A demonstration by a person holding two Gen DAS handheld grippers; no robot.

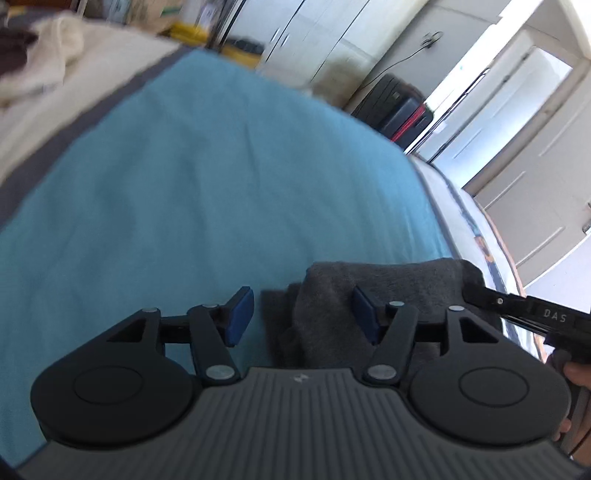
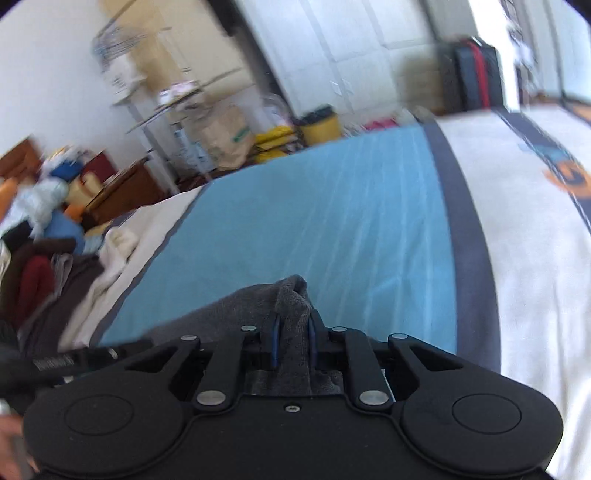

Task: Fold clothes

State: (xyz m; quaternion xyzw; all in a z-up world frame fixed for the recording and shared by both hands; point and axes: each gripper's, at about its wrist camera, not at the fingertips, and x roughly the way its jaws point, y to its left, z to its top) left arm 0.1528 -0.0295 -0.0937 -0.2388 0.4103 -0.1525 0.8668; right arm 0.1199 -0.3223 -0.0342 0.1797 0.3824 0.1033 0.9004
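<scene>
A dark grey garment lies bunched on the blue bedspread near its front edge. My right gripper is shut on a raised fold of it, with the cloth pinched between both blue pads. In the left wrist view the same grey garment sits low and right on the blue bedspread. My left gripper stands open just above it. Its right pad rests against the cloth's left part and its left pad is over bare bedspread. The right tool's black body reaches into the garment from the right.
A heap of mixed clothes and a cream blanket lie at the bed's left. A white cover with orange print lies on the right. Beyond the bed stand a suitcase, white wardrobe doors, shelves and yellow bins.
</scene>
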